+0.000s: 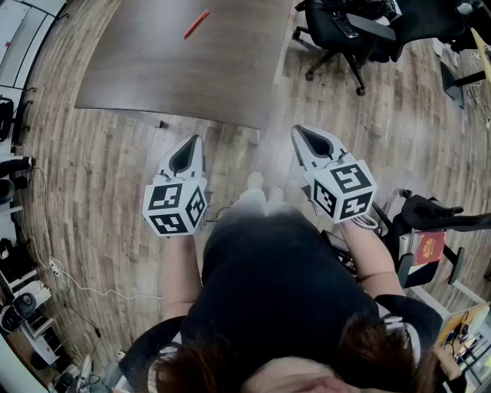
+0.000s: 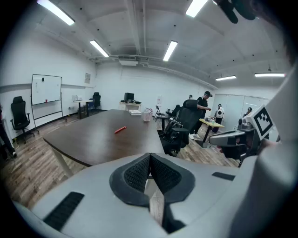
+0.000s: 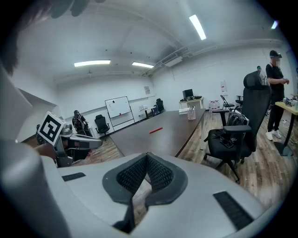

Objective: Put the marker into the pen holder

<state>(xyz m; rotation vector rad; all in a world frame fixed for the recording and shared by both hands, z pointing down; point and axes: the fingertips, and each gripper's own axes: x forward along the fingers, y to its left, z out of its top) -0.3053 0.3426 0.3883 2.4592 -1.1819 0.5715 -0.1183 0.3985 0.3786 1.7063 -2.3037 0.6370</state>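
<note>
Lying on the table [image 1: 153, 69], marker [image 1: 196, 24] is well beyond left claw [image 1: 195, 140] and right claw [image 1: 298, 130], both closed.

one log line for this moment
left gripper shut, empty | right gripper shut, empty | marker lying on table, untouched

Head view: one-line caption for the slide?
Start pose, standing short of the table: left gripper and right gripper shut and empty, red marker lying on it.

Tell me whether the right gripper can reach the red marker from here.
Probably not: the right gripper hangs shut over the floor, short of the table, and the marker lies far across it.
</note>
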